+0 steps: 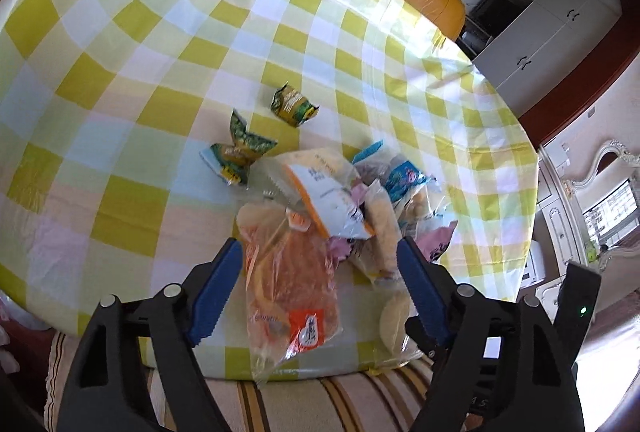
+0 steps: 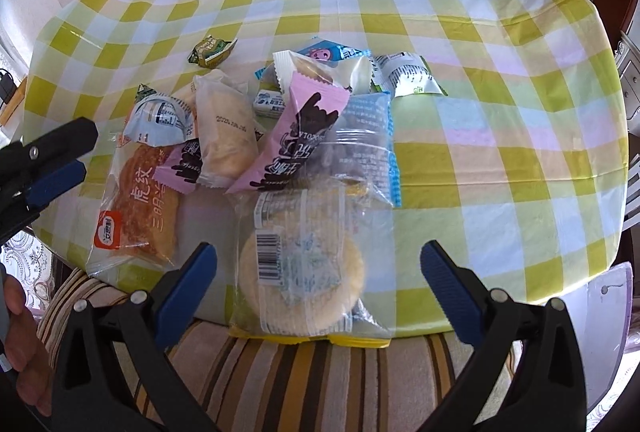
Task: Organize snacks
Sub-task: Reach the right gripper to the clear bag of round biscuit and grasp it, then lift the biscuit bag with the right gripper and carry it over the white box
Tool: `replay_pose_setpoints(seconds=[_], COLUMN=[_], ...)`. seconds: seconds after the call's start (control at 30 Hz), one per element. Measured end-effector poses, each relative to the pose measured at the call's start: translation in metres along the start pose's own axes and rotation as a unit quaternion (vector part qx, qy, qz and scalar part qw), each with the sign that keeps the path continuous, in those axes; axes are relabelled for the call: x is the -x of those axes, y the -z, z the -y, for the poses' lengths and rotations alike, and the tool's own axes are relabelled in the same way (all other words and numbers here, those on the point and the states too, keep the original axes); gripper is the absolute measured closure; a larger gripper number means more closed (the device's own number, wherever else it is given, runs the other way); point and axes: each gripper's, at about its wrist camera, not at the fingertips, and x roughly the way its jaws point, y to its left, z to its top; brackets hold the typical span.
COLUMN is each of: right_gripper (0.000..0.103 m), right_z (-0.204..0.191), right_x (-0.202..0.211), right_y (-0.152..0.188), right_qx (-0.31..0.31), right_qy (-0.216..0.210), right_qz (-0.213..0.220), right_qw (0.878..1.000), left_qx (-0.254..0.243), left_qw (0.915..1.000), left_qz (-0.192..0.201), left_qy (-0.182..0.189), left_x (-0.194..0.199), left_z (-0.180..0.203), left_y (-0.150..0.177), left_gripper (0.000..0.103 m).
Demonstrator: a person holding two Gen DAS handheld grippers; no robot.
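the left gripper (image 1: 320, 272) stands with jaws apart around the orange pastry packet (image 1: 292, 288), pads not touching it; the right gripper (image 2: 316, 292) gapes over the round cookie packet (image 2: 304, 272). the snack pile (image 2: 280, 119) sits at the tablecloth's (image 2: 500, 151) near edge.

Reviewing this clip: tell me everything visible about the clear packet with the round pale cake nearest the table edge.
The round cake packet is a clear, crinkly plastic wrapper holding one pale yellow disc-shaped cake. A white label with a barcode and small print runs across its top. It lies flat at the near edge of the checked tablecloth, its lower seam overhanging slightly toward the striped cushion. Its far end tucks under the blue-edged clear packet and pink wrapper. The right gripper straddles it with jaws open, apparently not touching.
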Motion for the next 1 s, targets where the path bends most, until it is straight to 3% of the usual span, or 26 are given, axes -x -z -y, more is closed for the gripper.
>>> replay_pose_setpoints(seconds=[0.1,0.23,0.33,0.47,0.57,0.63,0.73,0.8,1.0], right_gripper=[0.001,0.001,0.009,0.021,0.03,0.034,0.038,0.04,0.042], right_z=[-0.001,-0.004,-0.004,-0.004,-0.005,-0.007,-0.006,-0.005,-0.002], right_x=[-0.006,-0.01,-0.013,-0.017,-0.019,-0.018,-0.017,-0.015,-0.007], right_y=[-0.002,-0.003,-0.004,-0.004,-0.003,-0.003,-0.003,-0.003,-0.003], right_qx=[-0.001,0.001,0.001,0.0,0.0,0.004,0.003,0.0,-0.009], right_qy=[0.0,-0.001,-0.001,-0.003,-0.008,-0.006,-0.009,-0.012,-0.017], right_qz=[-0.004,-0.005,-0.007,-0.016,-0.019,-0.017,-0.014,-0.013,-0.001], right_qw=[1.0,1.0,1.0,1.0,1.0,1.0,1.0,1.0,1.0], left_qx=[-0.025,0.004,-0.01,-0.029,-0.08,-0.124,-0.174,-0.184,-0.186], left_qw=[0.9996,0.9987,0.9984,0.9978,0.9953,0.9903,0.981,0.9789,0.9801], left_qz=[0.009,-0.023,-0.033,-0.047,-0.056,-0.06,-0.062,-0.065,-0.053], left_qy=[0.011,0.046,0.045,0.037,0.006,-0.019,-0.059,-0.06,-0.044], left_x=[-0.01,-0.033,-0.043,-0.05,-0.053,-0.056,-0.061,-0.06,-0.05], left_z=[0.007,-0.005,-0.002,0.001,0.013,0.024,0.034,0.034,0.031], left_y=[-0.014,-0.027,-0.034,-0.039,-0.037,-0.034,-0.029,-0.03,-0.032], left_gripper=[0.03,0.031,0.033,0.041,0.046,0.046,0.056,0.067,0.079])
